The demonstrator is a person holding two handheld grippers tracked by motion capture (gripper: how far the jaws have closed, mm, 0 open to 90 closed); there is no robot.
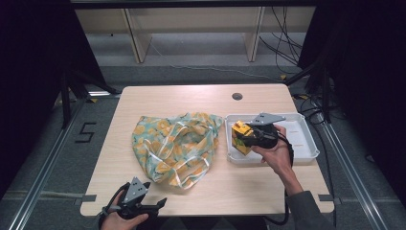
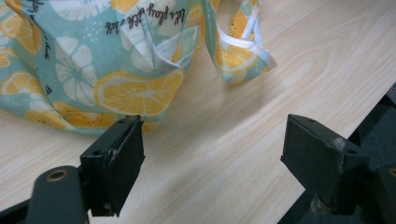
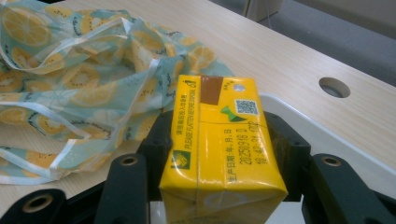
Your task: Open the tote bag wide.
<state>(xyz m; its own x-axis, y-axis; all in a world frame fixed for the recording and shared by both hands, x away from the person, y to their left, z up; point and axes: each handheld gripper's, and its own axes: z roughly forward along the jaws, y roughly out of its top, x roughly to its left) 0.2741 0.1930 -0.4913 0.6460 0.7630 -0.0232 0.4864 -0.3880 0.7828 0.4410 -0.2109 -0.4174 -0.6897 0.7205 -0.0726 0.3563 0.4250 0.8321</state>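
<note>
A yellow drink carton is clamped between the jaws of my right gripper, over the left end of a white tray. A crumpled cloth bag, pale green with orange slices and white handles, lies in the middle of the table. My left gripper is at the table's front edge, just in front of the bag, open with only bare wood between its jaws.
The wooden table has a round cable hole at the back. The tray's right part is bare. Beyond the table stand shelf legs and loose cables on the floor.
</note>
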